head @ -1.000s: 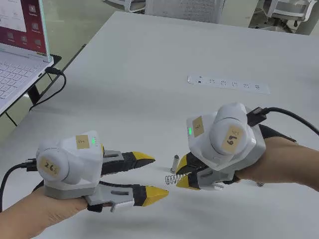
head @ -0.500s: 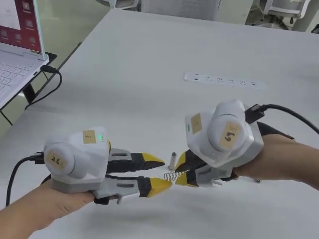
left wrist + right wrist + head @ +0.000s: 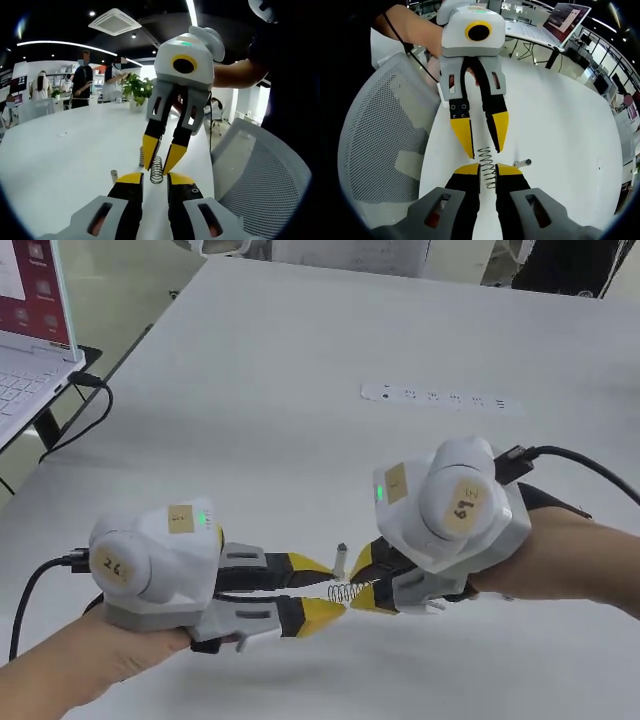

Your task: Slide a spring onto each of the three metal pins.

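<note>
My right gripper (image 3: 363, 585) pinches one end of the thin coiled steel spring (image 3: 345, 592) and holds it roughly level over the white surface (image 3: 300, 390). My left gripper (image 3: 327, 588) faces it tip to tip, its jaws narrowly parted on either side of the spring's free end. The short upright metal pin (image 3: 341, 558) stands just behind both tips. Past them the surface is broad and bare up to the white power strip (image 3: 440, 398). The open laptop (image 3: 20, 330) sits beyond the left edge.
</note>
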The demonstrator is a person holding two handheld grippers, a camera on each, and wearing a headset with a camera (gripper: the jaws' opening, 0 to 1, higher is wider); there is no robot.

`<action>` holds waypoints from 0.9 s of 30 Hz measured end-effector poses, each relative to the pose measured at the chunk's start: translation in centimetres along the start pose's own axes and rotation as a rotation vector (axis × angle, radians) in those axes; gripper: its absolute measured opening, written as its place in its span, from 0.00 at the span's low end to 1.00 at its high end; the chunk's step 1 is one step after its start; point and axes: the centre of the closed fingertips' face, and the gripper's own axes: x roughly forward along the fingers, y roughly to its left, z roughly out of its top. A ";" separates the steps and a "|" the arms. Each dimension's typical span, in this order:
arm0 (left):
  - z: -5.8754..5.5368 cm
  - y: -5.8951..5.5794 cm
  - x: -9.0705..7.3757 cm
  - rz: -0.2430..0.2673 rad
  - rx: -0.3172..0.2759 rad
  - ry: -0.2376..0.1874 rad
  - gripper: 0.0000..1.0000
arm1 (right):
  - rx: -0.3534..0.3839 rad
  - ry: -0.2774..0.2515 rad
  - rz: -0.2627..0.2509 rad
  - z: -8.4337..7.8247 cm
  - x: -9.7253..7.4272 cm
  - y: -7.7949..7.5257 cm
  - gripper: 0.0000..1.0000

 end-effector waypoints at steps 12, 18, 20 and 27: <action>0.1 -0.3 0.4 -0.012 0.003 -0.002 0.05 | 0.018 -0.020 0.000 0.3 -0.3 0.0 0.08; 0.2 -0.3 0.3 -0.013 0.009 -0.003 0.02 | 0.019 -0.025 0.004 0.3 -0.3 0.2 0.08; 0.2 -0.3 0.3 -0.013 0.009 -0.004 0.02 | 0.020 -0.027 0.004 0.3 -0.4 0.2 0.08; 0.5 -0.4 0.4 -0.014 0.018 -0.010 0.02 | 0.020 -0.035 0.002 0.3 -0.6 0.2 0.08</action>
